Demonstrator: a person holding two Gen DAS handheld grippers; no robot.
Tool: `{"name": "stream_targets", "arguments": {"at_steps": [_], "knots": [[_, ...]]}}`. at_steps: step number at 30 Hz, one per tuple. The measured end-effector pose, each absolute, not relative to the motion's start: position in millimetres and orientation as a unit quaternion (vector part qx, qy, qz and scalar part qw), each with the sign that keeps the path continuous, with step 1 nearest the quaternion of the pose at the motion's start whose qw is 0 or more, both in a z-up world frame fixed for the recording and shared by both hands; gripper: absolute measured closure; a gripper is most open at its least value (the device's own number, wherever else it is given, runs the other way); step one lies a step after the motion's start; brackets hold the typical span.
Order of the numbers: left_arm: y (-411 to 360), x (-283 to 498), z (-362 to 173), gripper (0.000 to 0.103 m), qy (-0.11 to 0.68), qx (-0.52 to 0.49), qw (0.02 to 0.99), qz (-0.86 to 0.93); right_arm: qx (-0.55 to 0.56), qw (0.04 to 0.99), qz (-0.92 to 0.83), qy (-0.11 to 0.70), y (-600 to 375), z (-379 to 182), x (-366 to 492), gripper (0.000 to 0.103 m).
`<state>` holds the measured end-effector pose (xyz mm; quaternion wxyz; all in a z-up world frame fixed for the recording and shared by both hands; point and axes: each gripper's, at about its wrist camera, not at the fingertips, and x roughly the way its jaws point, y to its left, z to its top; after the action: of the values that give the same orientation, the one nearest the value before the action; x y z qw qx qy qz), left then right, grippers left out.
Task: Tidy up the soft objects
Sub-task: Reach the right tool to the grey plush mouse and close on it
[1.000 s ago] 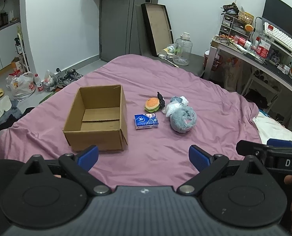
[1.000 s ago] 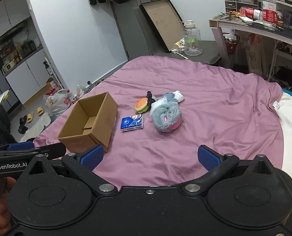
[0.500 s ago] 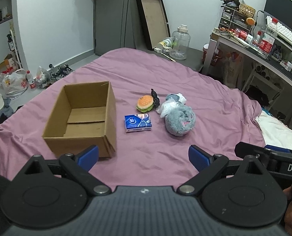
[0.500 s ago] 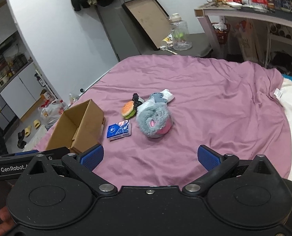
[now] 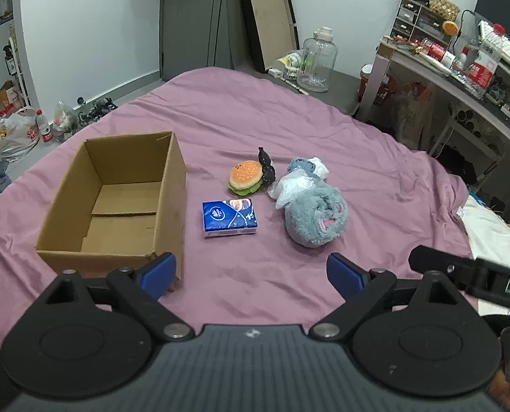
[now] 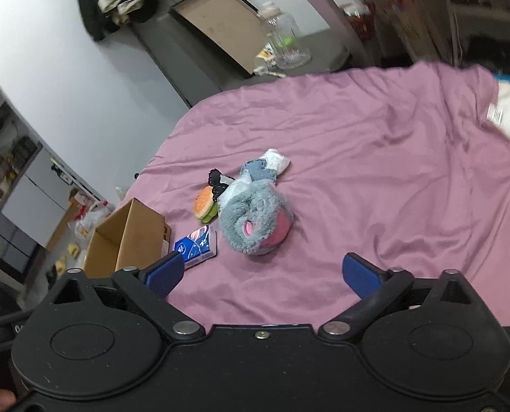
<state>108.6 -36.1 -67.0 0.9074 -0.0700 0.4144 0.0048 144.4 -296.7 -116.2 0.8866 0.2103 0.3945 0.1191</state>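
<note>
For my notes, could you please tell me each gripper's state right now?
Left gripper: open, holding nothing.
Right gripper: open, closing slightly, nothing between.

Right gripper point(image 6: 261, 273) above the purple bed point(image 6: 375, 158), fingers closing on nothing
Ahead lie a grey plush point(image 6: 255, 221), burger toy point(image 6: 205, 204), blue tissue pack point(image 6: 196, 243) and an open box point(image 6: 127, 240), all close together

water jug point(image 5: 316, 60) | desk point(image 5: 461, 79) | plastic bags point(image 5: 14, 134) on floor

White letters "DAS" show on the right tool's black arm point(image 5: 495, 283).
</note>
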Motion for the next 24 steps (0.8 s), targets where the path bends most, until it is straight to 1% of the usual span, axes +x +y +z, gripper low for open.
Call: {"name": "stream_targets", "arguments": {"at_steps": [3,7,10,14,16,20,22,24], "knots": [[-37.1,119.0,-74.5,0.01,0.421,-0.08,0.903,-0.002,0.217,0.884,0.121,0.395,-296.4,-122.6,153.8,0.01],[-44.9,132.8,-81.8,0.011,0.425,-0.071,0.902,-0.006,0.221,0.883,0.116,0.397,-294.1,-129.9,170.6,0.015],[-48.9,144.7,-87.0,0.017,0.428,-0.072,0.901,-0.011,0.228,0.88,0.114,0.402,-294.2,-137.9,183.5,0.018],[-50.7,160.6,-96.9,0.022,0.436,-0.074,0.897,-0.007,0.249,0.867,0.117,0.415,-296.2,-153.2,202.4,0.025],[-52.2,169.2,-102.0,0.029,0.441,-0.079,0.894,-0.006,0.258,0.861,0.125,0.42,-295.8,-159.5,211.6,0.027],[-54.9,186.8,-112.4,0.033,0.45,-0.088,0.889,-0.004,0.268,0.855,0.127,0.425,-295.1,-171.3,230.3,0.029],[-55.2,195.5,-117.1,0.034,0.452,-0.092,0.887,-0.001,0.272,0.851,0.126,0.432,-295.4,-178.5,239.3,0.035],[-55.0,204.4,-122.9,0.037,0.457,-0.099,0.884,0.005,0.285,0.842,0.128,0.44,-297.5,-186.6,247.2,0.038]]}}
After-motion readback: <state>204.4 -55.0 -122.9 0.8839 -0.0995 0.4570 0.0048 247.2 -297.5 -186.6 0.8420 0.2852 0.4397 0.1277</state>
